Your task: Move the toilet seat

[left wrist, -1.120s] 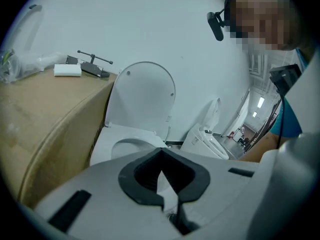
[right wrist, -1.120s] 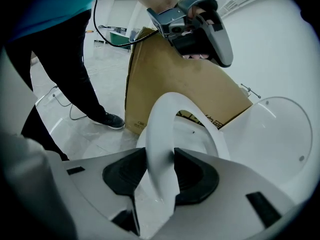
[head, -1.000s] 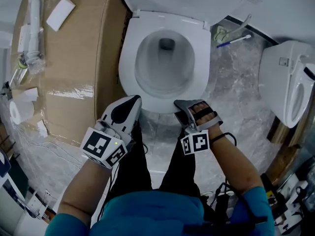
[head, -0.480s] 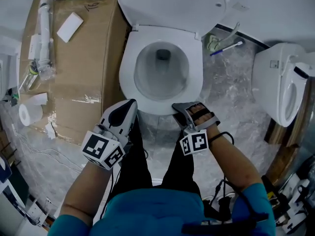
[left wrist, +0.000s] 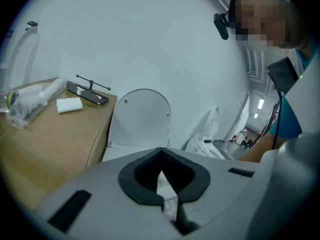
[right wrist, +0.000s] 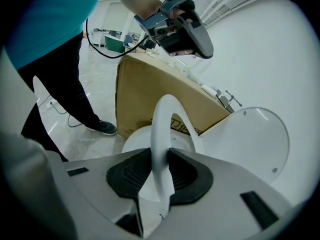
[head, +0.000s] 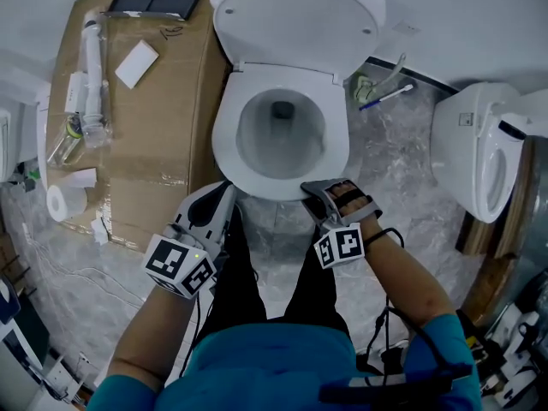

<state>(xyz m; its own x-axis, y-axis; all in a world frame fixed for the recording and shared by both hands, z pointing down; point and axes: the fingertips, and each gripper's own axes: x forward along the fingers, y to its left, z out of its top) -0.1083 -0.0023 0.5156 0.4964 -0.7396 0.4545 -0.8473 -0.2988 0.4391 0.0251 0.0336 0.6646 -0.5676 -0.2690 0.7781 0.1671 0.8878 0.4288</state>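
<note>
Now right gripper (head: 315, 192) clamped on front edge of toilet seat (right wrist: 165, 115); jaws have just been closing, white ring pinched between pads. Seat lifted at front, tilted up off bowl (right wrist: 131, 140) (lid (head: 300, 15) upright behind). Left gripper (head: 221, 197) near bowl front, jaws together, nothing held.

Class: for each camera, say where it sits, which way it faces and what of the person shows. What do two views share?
Head view: on the person's head, facing steeply down at the white oval toilet seat; both forearms, blue shirt show.
Left gripper view: on the left gripper, facing the upright white lid; the person's head shows.
Right gripper view: on the right gripper, whose jaws have just closed on the seat; black-trousered legs, left hand show.
Shared: lid and brown cardboard box, in all three.
</note>
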